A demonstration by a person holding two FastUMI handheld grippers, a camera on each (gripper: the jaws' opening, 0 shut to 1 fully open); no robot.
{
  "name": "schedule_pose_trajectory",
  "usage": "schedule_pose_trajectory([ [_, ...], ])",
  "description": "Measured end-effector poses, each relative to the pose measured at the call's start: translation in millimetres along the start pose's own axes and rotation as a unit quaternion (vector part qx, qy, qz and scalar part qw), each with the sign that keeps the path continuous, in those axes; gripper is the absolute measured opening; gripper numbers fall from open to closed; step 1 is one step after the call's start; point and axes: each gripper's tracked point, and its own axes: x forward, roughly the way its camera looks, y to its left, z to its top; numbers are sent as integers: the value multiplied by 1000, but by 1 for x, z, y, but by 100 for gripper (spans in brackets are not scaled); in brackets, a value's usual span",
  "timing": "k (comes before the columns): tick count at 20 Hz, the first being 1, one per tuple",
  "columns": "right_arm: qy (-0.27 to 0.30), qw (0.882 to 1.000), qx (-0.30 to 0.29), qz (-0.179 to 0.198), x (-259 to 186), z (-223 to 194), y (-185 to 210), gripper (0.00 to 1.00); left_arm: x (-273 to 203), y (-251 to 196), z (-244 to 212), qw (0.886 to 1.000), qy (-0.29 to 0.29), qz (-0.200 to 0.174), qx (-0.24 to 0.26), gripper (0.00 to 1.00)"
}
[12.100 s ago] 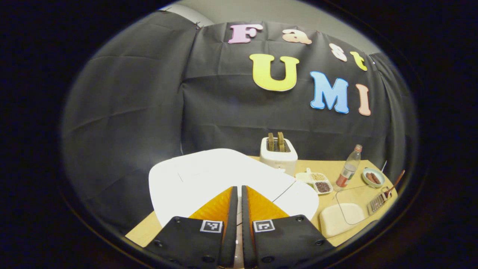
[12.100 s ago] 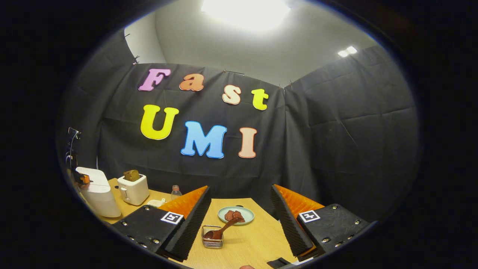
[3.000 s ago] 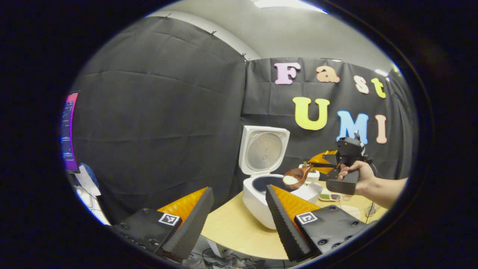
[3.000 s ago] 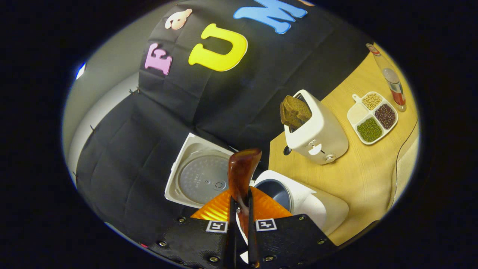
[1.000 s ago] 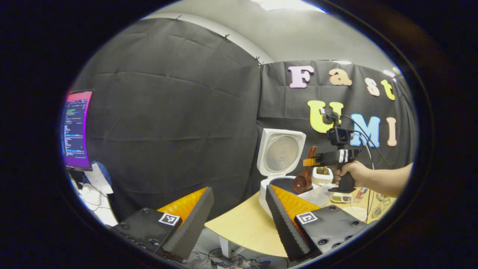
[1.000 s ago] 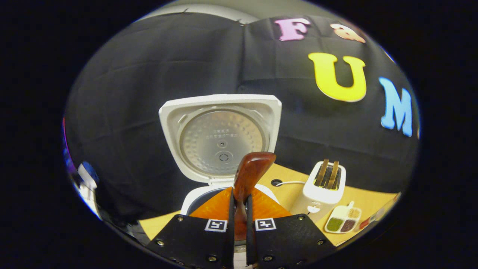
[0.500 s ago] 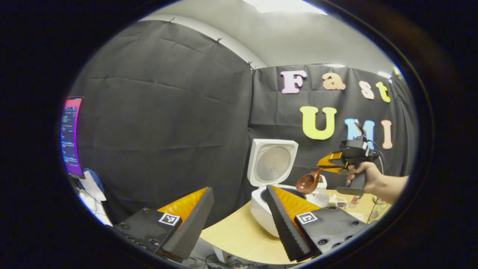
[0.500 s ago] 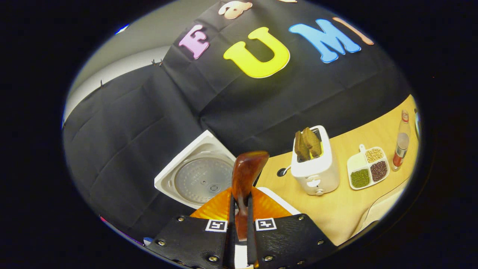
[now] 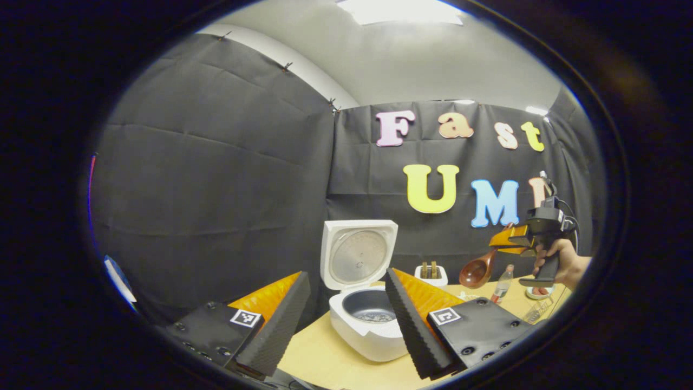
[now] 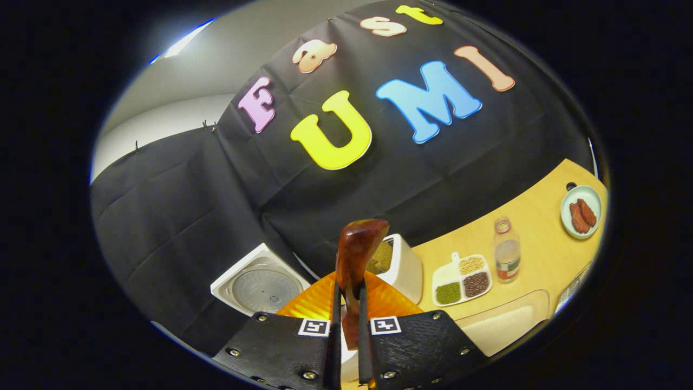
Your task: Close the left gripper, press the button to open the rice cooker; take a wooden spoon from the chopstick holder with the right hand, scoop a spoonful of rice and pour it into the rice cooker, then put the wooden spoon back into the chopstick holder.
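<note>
White and lid up, the cooker (image 9: 364,303) sits at the table's (image 9: 325,360) left end, a little rice seemingly in its pot, the left gripper (image 9: 346,319) hanging unclenched before it. Farther right, the right gripper (image 9: 511,241) clamps the spoon (image 9: 476,271) by its handle, bowl apparently empty, above the table's middle. Pouring looks done; what remains is carrying the spoon right to the holder (image 9: 536,311) near the table's right edge and standing it inside.
</note>
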Motion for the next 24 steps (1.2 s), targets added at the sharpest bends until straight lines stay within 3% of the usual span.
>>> schedule_pose_trajectory([
  [6,-43,997,-6,-63,-55,41,-80,13,15,-53,6,999,-7,-46,-11,97],
  [14,-77,984,0,-158,-123,74,-183,13,29,-120,12,994,-11,-106,-19,97],
  [20,-84,972,-14,-218,-157,69,-250,13,34,-153,7,990,4,-135,-33,99],
  [24,-63,966,-18,-251,-163,42,-287,13,39,-160,10,990,4,-139,-20,99],
])
